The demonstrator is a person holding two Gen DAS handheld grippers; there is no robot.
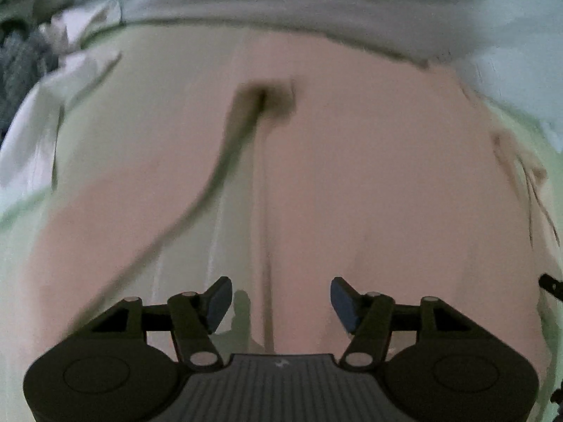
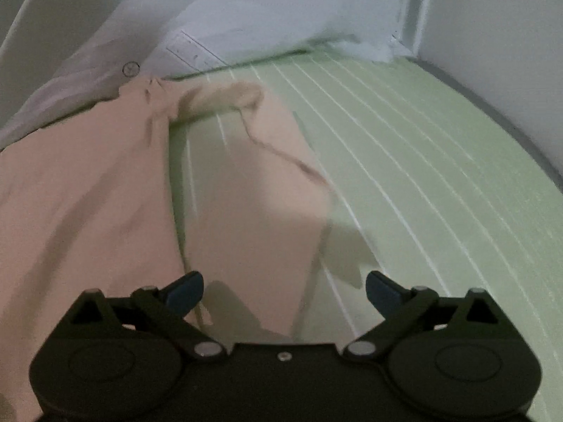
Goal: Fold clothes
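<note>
- Garment [image 2: 88, 193] spread on the striped bed sheet [image 2: 404, 158], which lies bare to its right.
- White cloth [image 2: 88, 59] behind the garment.
- Wall [image 2: 492, 35] at far right.

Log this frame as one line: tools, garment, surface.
left tool: open, over pink garment | right tool: open, above garment's edge | garment: spread, creased, unfolded | surface: green striped sheet

Both wrist cams look fwd along own fingers, angled down, close over the pink garment [image 1: 352, 183] on the green striped sheet [image 2: 404, 161]. Right cam faces the sheet's far edge by the wall. Shared: pink garment, sheet.
</note>
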